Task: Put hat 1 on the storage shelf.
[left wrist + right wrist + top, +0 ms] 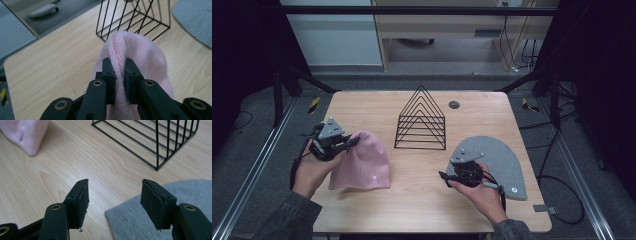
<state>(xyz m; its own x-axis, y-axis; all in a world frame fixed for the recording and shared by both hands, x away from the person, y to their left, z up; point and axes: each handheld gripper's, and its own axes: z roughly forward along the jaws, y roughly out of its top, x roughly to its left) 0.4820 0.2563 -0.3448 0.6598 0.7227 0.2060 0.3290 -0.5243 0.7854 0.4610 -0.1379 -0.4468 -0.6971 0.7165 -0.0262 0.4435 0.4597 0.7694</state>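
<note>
A pink knitted beanie (364, 162) lies on the left half of the wooden table (412, 210). My left gripper (352, 142) is shut on a fold of the beanie (130, 47) near its crown, the knit pinched between both pads and pulled up. In the right gripper view, a corner of the beanie (25, 132) shows at the top left. My right gripper (443, 176) hangs open over the near edge of a grey felt mat (492, 155), with nothing between its fingers. The same right gripper (113, 196) shows its jaws wide apart above wood and the felt mat (135, 222).
A black wire rack (421, 120) shaped like a triangle stands at the table's middle back, also seen as the wire rack (132, 17) and the wire rack (155, 140). A small dark round disc (454, 104) lies behind it. Cables trail on the floor at the right.
</note>
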